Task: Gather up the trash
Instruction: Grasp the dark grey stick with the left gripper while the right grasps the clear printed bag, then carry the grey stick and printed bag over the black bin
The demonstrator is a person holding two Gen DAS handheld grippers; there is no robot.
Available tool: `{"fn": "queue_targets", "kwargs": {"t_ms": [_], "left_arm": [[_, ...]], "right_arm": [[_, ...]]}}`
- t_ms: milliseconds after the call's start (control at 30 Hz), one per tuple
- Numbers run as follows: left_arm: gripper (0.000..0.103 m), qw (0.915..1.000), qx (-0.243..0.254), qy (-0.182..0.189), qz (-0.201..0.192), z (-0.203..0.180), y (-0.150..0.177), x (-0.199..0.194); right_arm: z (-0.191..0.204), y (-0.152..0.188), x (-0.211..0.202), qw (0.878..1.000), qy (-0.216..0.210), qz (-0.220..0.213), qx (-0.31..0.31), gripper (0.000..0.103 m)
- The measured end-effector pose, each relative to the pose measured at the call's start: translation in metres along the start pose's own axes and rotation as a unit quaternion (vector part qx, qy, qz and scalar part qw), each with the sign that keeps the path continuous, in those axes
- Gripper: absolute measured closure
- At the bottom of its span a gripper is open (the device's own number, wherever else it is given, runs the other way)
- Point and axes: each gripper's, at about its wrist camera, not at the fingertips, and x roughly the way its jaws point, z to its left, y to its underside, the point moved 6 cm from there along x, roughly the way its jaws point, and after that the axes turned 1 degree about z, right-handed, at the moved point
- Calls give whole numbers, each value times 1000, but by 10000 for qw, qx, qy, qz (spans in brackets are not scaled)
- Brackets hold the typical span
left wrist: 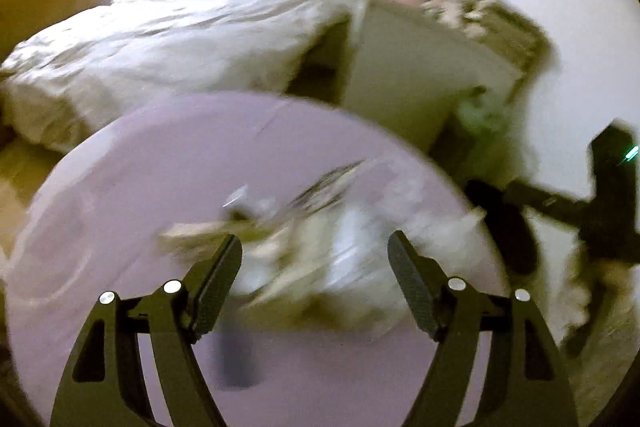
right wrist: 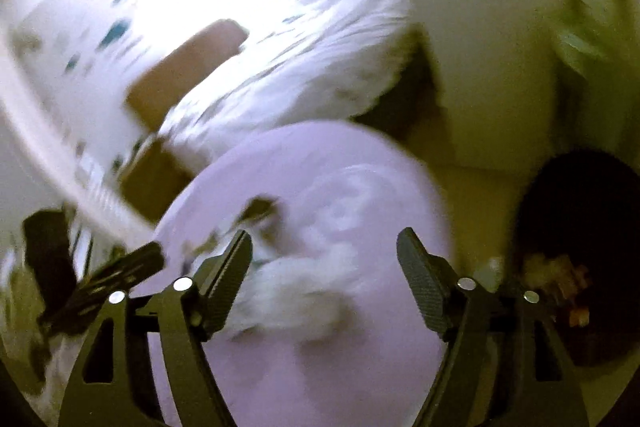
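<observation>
On the round lilac counter in front of me lies the trash, a blurred heap of crumpled white paper and wrappers near its middle. My left hand-held gripper hangs over it with jaws wide apart, holding nothing; my right hand-held gripper is likewise wide and empty above the pale wad. Both views are smeared, so I judge the risk is closing off-target, scattering light scraps toward the bed or the floor.
</observation>
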Motion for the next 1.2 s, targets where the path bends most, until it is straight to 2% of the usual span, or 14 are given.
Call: {"fn": "queue_targets", "kwargs": {"t_ms": [100,133,233,400,467,567,600,633,767,900,967,1067,1133,1200], "left_arm": [[29,9988,-78,-222,425,30,26,9],[29,9982,-82,-234,540,36,33,12],[30,9974,-20,-199,696,44,41,21],[43,9968,256,-214,723,43,42,35],[47,9969,331,-244,675,47,43,34],[68,9977,186,-196,623,58,44,31],[77,9979,103,-177,607,62,45,28],[80,9982,-27,-112,594,66,45,27],[83,9987,-353,59,374,75,43,16],[83,9986,-472,238,81,75,38,-4],[83,9979,-531,360,-85,69,31,-17],[83,9973,-480,508,-231,55,19,-30],[83,9968,-362,626,-335,39,4,-37],[83,9958,-256,784,-410,22,-8,-41]], "right_arm": [[59,8,33,9927,-105,463,-1112,10],[69,11,41,9888,-86,549,-1387,10],[98,17,73,9676,214,976,-2319,6],[101,28,122,9256,585,1884,-3231,5],[98,29,128,9241,483,2032,-3199,6],[100,32,130,9279,353,2222,-2973,29],[97,30,126,9319,355,2159,-2893,32],[98,31,123,9358,319,2093,-2819,34],[103,23,101,9582,-35,1724,-2283,40],[111,1,65,9821,-778,1002,-1391,41],[114,-11,50,9863,-1161,683,-953,41],[102,-34,17,9841,-1759,129,-205,41],[88,-46,0,9818,-1884,-209,149,41],[65,-56,-20,9811,-1792,-579,450,41]]}}
